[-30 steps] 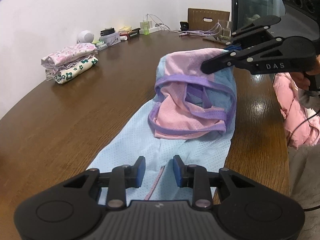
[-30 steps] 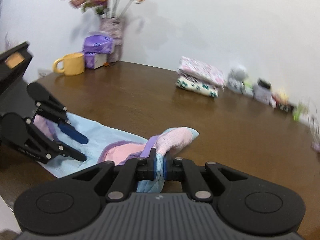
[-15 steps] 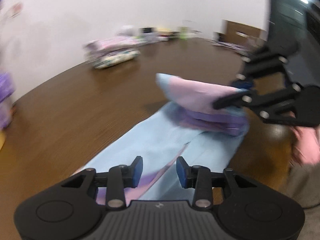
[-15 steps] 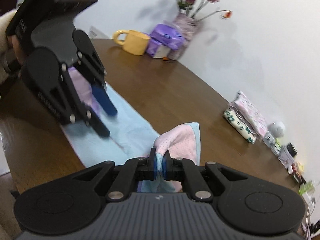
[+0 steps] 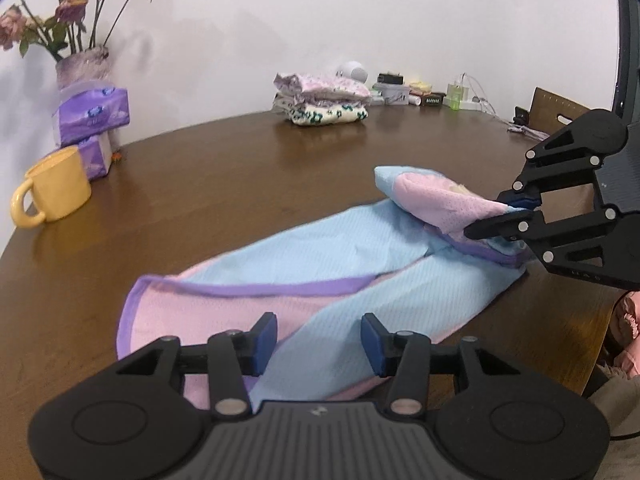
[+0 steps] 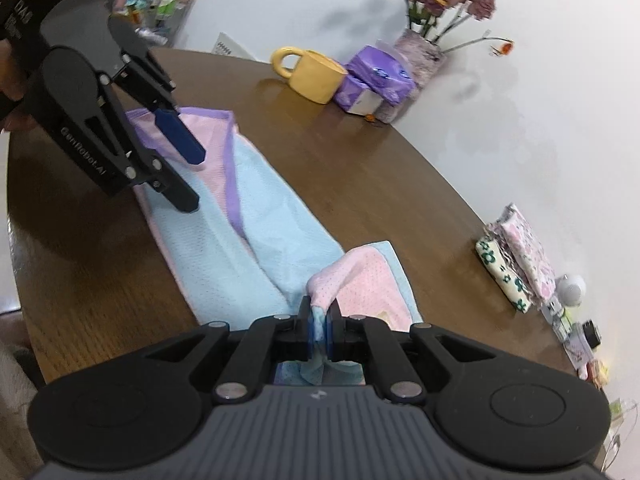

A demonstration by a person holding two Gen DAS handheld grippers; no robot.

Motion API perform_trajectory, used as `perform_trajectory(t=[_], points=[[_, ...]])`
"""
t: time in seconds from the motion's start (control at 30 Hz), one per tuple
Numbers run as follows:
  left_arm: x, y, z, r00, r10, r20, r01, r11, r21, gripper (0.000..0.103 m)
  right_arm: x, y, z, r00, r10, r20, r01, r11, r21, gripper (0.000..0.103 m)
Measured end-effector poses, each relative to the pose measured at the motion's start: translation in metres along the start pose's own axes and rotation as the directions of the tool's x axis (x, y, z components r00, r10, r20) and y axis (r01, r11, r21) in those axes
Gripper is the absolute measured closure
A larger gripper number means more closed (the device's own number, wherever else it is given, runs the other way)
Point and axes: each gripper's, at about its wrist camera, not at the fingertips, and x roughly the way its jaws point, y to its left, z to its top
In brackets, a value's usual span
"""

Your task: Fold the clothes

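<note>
Left wrist view shows your garment (image 5: 320, 256) lying long across the brown surface (image 5: 208, 168). It is light blue cloth with pink parts and a purple band along one edge. One end lies flat close to you. The other end is lifted and folded over into a small pink and blue bump.

Your right hand-held gripper (image 5: 508, 216) comes in from the right side and is clenched tight on that lifted end. In the right wrist view the blue pads (image 6: 311, 334) press the cloth from both sides, and a bit of it bunches up behind them.

Your left hand-held gripper (image 5: 318, 338) points down over the flat end near the purple band. Its jaws have just been opening and now stand apart. The cloth lies under them, and the pads do not press on it.

Far across the surface sits a pile of folded clothes (image 5: 320, 98) by the wall. A yellow mug (image 5: 54, 188) stands at the left, next to purple tissue packs (image 5: 94, 114) and a vase of flowers (image 5: 82, 66).
</note>
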Motion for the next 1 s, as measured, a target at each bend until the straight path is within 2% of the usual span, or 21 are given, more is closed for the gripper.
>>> perform_trajectory(t=[0.17, 0.43, 0.7, 1.0], points=[[-0.002, 0.002, -0.005, 1.000, 0.018, 0.012, -0.017, 0.998, -0.064, 0.058, 0.003, 0.010, 0.001, 1.000, 0.014, -0.009, -0.014, 1.000, -0.014, 0.098], [-0.014, 0.000, -0.012, 0.995, 0.100, 0.024, -0.094, 0.981, -0.172, 0.055, 0.008, 0.016, 0.002, 0.999, 0.027, -0.017, -0.027, 0.999, -0.020, 0.098], [-0.014, -0.010, -0.017, 0.988, 0.154, 0.030, -0.146, 0.973, -0.176, 0.047, 0.012, 0.019, 0.001, 0.999, 0.040, -0.025, -0.040, 0.999, -0.029, 0.098], [-0.011, -0.020, -0.019, 0.978, 0.205, 0.047, -0.194, 0.964, -0.181, 0.046, 0.015, 0.020, 0.001, 0.999, 0.044, -0.031, -0.044, 0.999, -0.027, 0.098]])
